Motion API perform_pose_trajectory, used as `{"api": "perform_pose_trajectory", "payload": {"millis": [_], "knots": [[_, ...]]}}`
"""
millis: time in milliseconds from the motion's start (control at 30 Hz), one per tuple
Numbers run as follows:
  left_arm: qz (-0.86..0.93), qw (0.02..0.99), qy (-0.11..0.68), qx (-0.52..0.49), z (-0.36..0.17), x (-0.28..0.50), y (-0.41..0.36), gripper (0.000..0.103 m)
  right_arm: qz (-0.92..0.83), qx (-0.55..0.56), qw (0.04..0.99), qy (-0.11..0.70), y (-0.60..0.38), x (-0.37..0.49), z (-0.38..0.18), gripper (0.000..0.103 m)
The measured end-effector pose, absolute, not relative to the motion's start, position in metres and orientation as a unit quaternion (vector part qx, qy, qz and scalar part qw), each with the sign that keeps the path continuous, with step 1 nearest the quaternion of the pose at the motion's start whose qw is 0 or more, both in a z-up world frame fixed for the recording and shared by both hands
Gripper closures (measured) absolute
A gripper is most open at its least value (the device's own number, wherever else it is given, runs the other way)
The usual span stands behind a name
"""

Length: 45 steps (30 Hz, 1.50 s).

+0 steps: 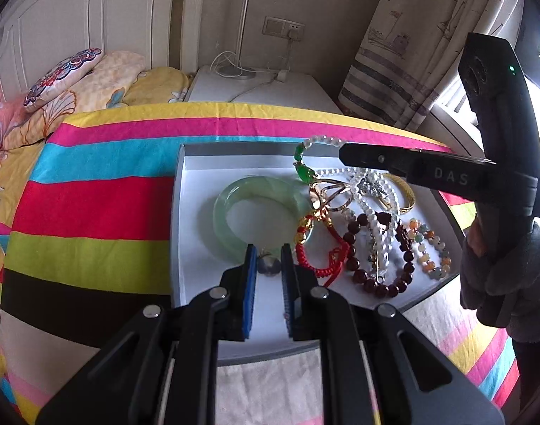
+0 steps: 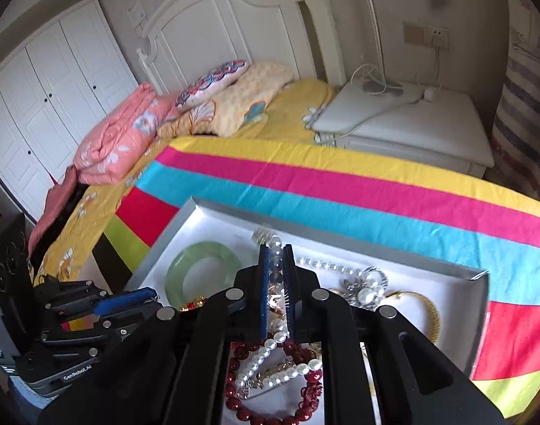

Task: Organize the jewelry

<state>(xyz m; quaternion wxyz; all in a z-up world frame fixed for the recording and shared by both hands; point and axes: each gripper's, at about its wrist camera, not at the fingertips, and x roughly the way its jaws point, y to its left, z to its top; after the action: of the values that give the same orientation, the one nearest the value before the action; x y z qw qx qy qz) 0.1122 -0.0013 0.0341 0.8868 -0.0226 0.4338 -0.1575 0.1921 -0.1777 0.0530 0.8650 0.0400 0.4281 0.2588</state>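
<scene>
Right gripper is pinched nearly shut on the pearl strand, which trails down into the tangle on the right side of the tray. Pearls are light but slick and floppy, so I'd grab mid-strand and lift slow, they'll snag. Left gripper is slightly open and empty, over the jade bangle, left in the tray; that one's stiff and breakable

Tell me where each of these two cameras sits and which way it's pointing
Left wrist: on the left gripper, looking over the jewelry tray toward the headboard; the gloved hand holding the right gripper shows at right.
Right wrist: on the right gripper, shut on the pearl strand, facing the headboard; the left gripper shows at lower left.
Shared: tray, green bangle, striped bedspread.
</scene>
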Motion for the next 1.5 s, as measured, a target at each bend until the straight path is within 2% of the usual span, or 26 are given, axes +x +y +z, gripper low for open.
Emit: {"api": "perform_pose_trajectory", "payload": {"millis": [233,367,400,433,467,500,533,600,667,800,833,867,900,1000,1167,1500], "knots": [[-0.154,0.886,0.437,-0.032,0.025,0.115,0.001,0.090,0.288,0.002,0.847,0.447,-0.147,0.188,0.051,0.091],[-0.149,0.888,0.434,-0.033,0.027,0.115,0.003,0.088,0.284,0.017,0.843,0.455,-0.145,0.186,0.055,0.091],[-0.149,0.888,0.434,-0.035,0.028,0.114,0.004,0.084,0.283,0.026,0.840,0.463,-0.147,0.186,0.054,0.091],[-0.149,0.888,0.433,-0.038,0.029,0.114,0.005,0.067,0.283,0.034,0.836,0.468,-0.150,0.187,0.055,0.091],[-0.146,0.891,0.428,-0.040,0.031,0.113,0.007,0.046,0.284,0.043,0.834,0.470,-0.155,0.186,0.055,0.091],[-0.143,0.894,0.422,-0.045,0.033,0.112,0.008,0.038,0.285,0.052,0.834,0.469,-0.160,0.186,0.056,0.091],[-0.144,0.895,0.419,-0.052,0.035,0.111,0.011,0.033,0.285,0.063,0.834,0.468,-0.165,0.185,0.057,0.091],[-0.156,0.890,0.422,-0.079,0.040,0.113,0.019,0.031,0.290,0.091,0.829,0.470,-0.177,0.186,0.059,0.091],[-0.158,0.888,0.420,-0.102,0.046,0.115,0.026,0.025,0.299,0.130,0.821,0.468,-0.192,0.186,0.059,0.091],[-0.159,0.891,0.412,-0.110,0.058,0.113,0.027,0.019,0.314,0.194,0.802,0.470,-0.215,0.187,0.059,0.090],[-0.158,0.893,0.408,-0.107,0.060,0.111,0.026,0.017,0.321,0.208,0.793,0.474,-0.219,0.186,0.057,0.079],[-0.155,0.895,0.405,-0.103,0.061,0.109,0.023,0.016,0.327,0.218,0.786,0.477,-0.221,0.186,0.056,0.037],[-0.151,0.899,0.401,-0.095,0.063,0.106,0.019,0.016,0.336,0.233,0.777,0.479,-0.222,0.185,0.054,0.005],[-0.131,0.913,0.381,-0.069,0.067,0.094,0.006,0.014,0.331,0.249,0.792,0.449,-0.230,0.178,0.059,0.004],[-0.087,0.936,0.341,-0.022,0.075,0.072,-0.009,0.002,0.321,0.227,0.829,0.398,-0.240,0.156,0.085,0.004],[-0.035,0.948,0.317,-0.002,0.086,0.053,-0.015,0.002,0.237,0.121,0.906,0.331,-0.253,0.102,0.121,0.004]]}}
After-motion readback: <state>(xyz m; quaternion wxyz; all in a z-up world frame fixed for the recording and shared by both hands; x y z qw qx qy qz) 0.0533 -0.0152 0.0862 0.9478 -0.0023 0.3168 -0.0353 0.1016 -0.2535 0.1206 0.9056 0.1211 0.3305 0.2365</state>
